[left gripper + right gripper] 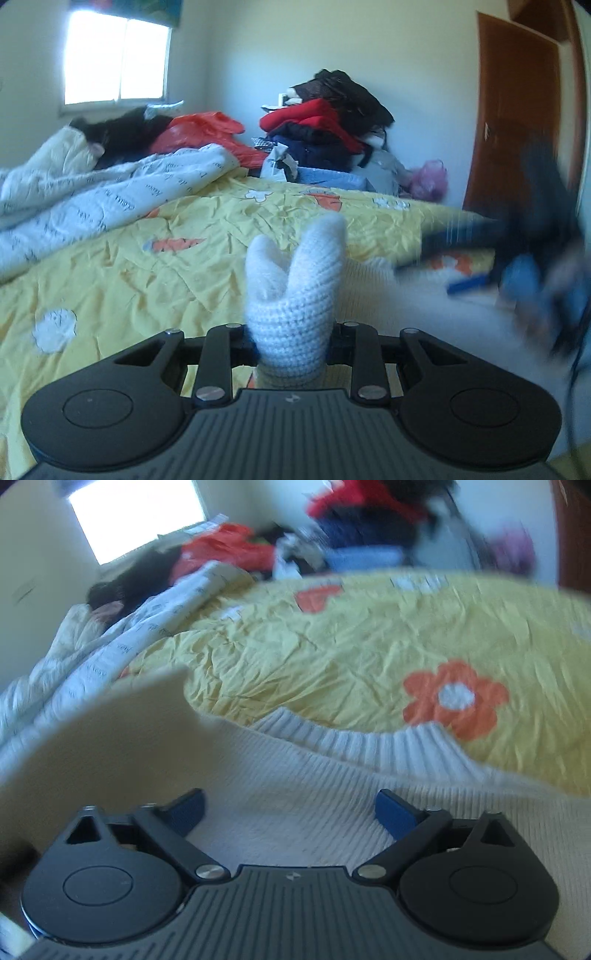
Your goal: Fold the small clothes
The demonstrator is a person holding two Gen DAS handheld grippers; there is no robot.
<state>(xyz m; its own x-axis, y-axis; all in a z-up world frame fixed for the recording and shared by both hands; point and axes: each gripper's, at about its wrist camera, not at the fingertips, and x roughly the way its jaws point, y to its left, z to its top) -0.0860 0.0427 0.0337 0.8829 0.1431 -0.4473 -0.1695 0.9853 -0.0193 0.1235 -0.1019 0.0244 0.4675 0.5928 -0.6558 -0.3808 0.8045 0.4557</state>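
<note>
A white knitted sweater lies on the yellow bed sheet, its ribbed edge toward the far side. My left gripper is shut on a bunched fold of the sweater, which sticks up between the jaws and hides the fingertips. In the right wrist view, a lifted, blurred flap of the sweater rises at the left. My right gripper hovers open just above the sweater; its blue pads stand wide apart with nothing pinched. In the left wrist view it appears as a dark blur, right gripper.
A crumpled white quilt covers the bed's left side. A tall pile of clothes and a red bag sit at the far edge by the wall. A brown door stands at the right, a bright window at the back left.
</note>
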